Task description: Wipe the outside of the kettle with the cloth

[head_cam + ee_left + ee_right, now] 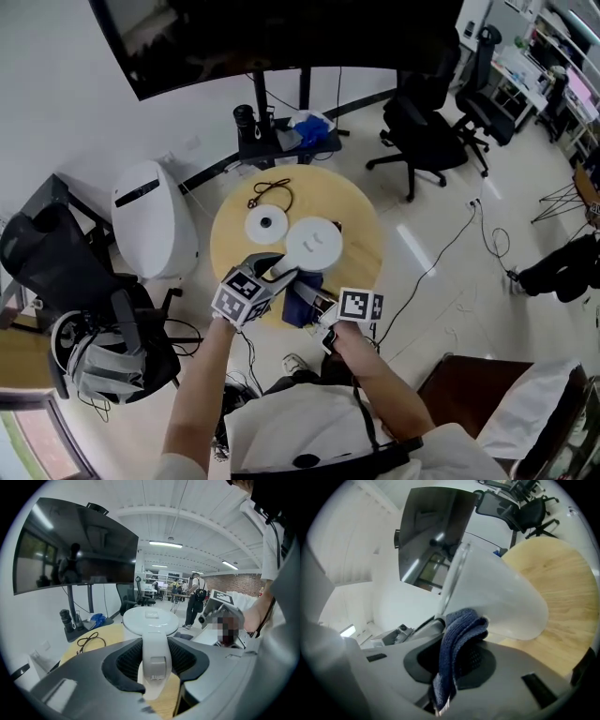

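Observation:
A white kettle (314,246) stands on the round wooden table (361,211), its lid facing up. My left gripper (272,278) is shut on the kettle's handle (154,660), which runs between the two black pads. My right gripper (317,314) is shut on a folded dark blue cloth (458,641) and holds it against the kettle's white side wall (501,602). In the head view the cloth (302,305) hangs just below the kettle, at the table's near edge.
The kettle's round white base (265,225) and a black cord (270,193) lie on the table's far left. A monitor stand (281,136) holding a blue object stands behind the table. A white appliance (155,220) stands left, and office chairs (427,131) at the back right.

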A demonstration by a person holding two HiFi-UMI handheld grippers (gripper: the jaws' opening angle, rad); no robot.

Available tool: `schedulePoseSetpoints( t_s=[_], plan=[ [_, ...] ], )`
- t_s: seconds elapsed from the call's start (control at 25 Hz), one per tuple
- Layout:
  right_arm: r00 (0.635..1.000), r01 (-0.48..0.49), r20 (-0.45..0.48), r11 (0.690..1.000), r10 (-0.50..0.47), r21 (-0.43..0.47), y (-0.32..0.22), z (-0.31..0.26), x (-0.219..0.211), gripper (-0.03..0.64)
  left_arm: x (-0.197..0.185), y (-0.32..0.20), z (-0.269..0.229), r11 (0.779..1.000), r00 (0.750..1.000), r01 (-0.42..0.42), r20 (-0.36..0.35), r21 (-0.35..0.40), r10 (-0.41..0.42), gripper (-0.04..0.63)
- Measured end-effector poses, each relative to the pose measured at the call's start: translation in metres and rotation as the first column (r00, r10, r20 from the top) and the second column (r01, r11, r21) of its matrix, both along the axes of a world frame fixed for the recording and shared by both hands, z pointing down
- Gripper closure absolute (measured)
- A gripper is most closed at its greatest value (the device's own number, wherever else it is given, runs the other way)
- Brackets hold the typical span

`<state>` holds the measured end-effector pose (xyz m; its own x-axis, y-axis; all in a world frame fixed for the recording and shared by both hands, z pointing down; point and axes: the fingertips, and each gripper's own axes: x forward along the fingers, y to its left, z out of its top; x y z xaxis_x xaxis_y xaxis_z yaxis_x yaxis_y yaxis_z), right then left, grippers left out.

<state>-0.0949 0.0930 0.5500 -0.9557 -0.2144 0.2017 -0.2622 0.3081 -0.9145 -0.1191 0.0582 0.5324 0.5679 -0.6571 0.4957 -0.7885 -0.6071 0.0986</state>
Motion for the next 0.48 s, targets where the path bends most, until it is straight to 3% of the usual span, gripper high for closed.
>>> schedulePoseSetpoints(
  t_s=[0.16,0.32,0.36,0.44,0.48],
  plan=[
    [1.000,-0.010,-0.021,0.997,0.012,0.075,-0.002,-0.017,0.006,0.549,0.000,-0.003,0.001,1.000,1.000,0.004,-0.010,-0.002,-0.004,0.417],
    [0.999,-0.030,-0.025,0.998,0.032,0.054,0.006,-0.017,0.020,0.549,0.000,-0.003,0.000,1.000,1.000,0.009,0.000,0.023,-0.009,0.419],
    [0.999,-0.043,-0.027,0.997,0.045,0.065,0.007,-0.021,0.028,0.549,0.000,-0.004,-0.004,0.999,1.000,0.020,-0.015,0.041,-0.020,0.415],
    [0.996,-0.073,-0.040,0.992,0.078,0.099,0.004,-0.034,0.050,0.549,-0.002,-0.003,-0.023,0.994,0.993,0.069,-0.100,0.085,-0.061,0.304],
    [0.994,-0.089,-0.058,0.989,0.097,0.121,0.001,-0.040,0.063,0.549,-0.006,-0.001,-0.035,0.989,0.985,0.102,-0.150,0.109,-0.085,0.305]
  ],
)
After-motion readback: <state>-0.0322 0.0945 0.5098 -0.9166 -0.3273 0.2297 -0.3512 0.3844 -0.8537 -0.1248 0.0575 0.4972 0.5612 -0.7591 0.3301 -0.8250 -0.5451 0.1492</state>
